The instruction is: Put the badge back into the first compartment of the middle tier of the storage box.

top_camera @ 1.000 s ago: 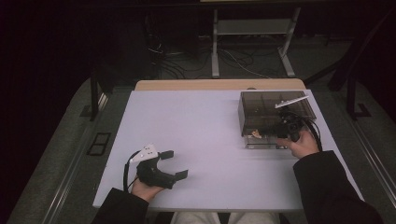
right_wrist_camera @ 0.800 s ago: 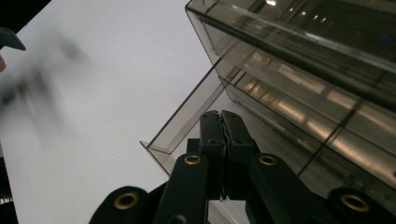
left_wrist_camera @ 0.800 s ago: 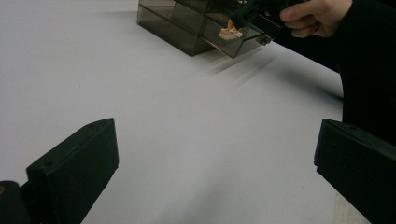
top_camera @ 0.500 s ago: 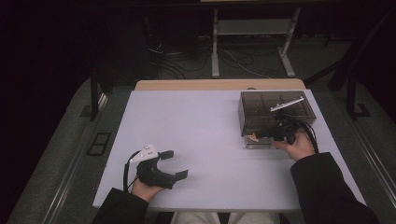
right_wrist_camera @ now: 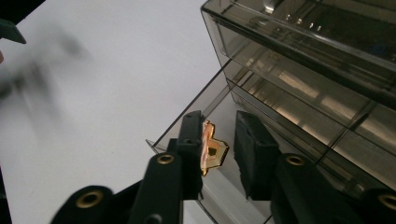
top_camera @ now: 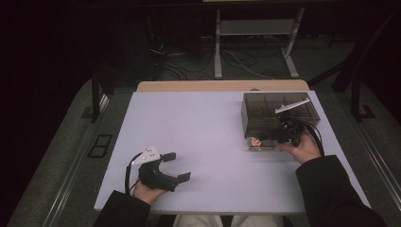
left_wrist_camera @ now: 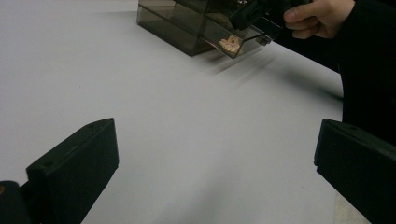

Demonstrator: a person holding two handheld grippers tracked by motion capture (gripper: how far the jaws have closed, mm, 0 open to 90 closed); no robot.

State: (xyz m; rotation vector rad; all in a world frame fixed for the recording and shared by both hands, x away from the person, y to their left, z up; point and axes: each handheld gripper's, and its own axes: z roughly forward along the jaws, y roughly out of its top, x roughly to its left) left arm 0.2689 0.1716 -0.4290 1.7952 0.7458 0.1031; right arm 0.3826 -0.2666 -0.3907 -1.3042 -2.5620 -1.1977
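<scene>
Sitting at the far right of the white tabletop (top_camera: 203, 142) is a smoky, see-through drawer box (top_camera: 279, 113), its top split into compartments, and its lowest drawer (top_camera: 262, 144) is pulled out toward the person. Inside that open drawer there's a small gold-coloured piece (right_wrist_camera: 212, 149), a flat, notched bit of metal; from the left gripper view it shows as a pale, orange-tinted shape (left_wrist_camera: 231, 44) near the drawer's front wall. What the upper drawers hold, I can't tell through the tinted plastic.

Over to the right tongs (right_wrist_camera: 219, 149), reaching into that drawer: the jaws have just been opening, and they now stand a modest gap apart with the gold piece between them. It lies against the left-hand pad (right_wrist_camera: 191, 140) in the right gripper view, while the other pad stands clear of it, so the grip is released rather than clamped. In the high view the right tongs (top_camera: 274, 136) sit just at the drawer's mouth, the hand (top_camera: 302, 149) behind them.

The left tongs (top_camera: 177, 165) rest low near the front-left of the tabletop, jaws spread wide, nothing between them, well apart from the box.
</scene>
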